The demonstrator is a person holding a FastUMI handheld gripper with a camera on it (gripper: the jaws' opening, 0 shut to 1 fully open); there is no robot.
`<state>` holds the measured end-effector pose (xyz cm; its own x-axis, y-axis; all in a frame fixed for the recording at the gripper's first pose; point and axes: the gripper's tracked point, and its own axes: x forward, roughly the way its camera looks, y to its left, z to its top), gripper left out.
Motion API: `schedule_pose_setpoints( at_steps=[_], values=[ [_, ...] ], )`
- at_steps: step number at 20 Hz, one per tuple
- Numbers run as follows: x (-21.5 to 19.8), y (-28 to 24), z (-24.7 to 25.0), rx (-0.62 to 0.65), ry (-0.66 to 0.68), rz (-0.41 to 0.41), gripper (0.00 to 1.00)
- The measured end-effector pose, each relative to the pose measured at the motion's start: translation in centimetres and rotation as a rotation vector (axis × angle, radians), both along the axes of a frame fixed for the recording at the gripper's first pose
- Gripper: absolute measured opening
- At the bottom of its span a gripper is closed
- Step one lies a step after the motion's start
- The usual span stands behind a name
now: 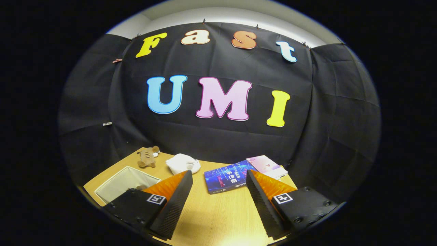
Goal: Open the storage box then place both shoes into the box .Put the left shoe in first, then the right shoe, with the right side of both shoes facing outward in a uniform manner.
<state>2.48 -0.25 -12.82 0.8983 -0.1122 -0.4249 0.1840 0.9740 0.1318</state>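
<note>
The fingers (218,201) stand wide apart above the bare wooden desk (211,215), holding nothing. Beyond the left finger sits the box (124,182), white and open at the top, with something brown low inside it that is too hidden to identify. Past it lie a plush toy (147,157) and a white cloth (183,163). Just ahead, between the fingers, lies a blue book (227,177), with a pink book (267,165) beyond the right finger.
</note>
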Motion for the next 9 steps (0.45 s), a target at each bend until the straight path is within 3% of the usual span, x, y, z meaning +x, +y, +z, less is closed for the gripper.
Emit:
schedule_pose_setpoints(
  at_steps=[9],
  values=[
    [1.20,-0.42,-0.33,0.010,-0.006,0.023,0.98]
  ],
)
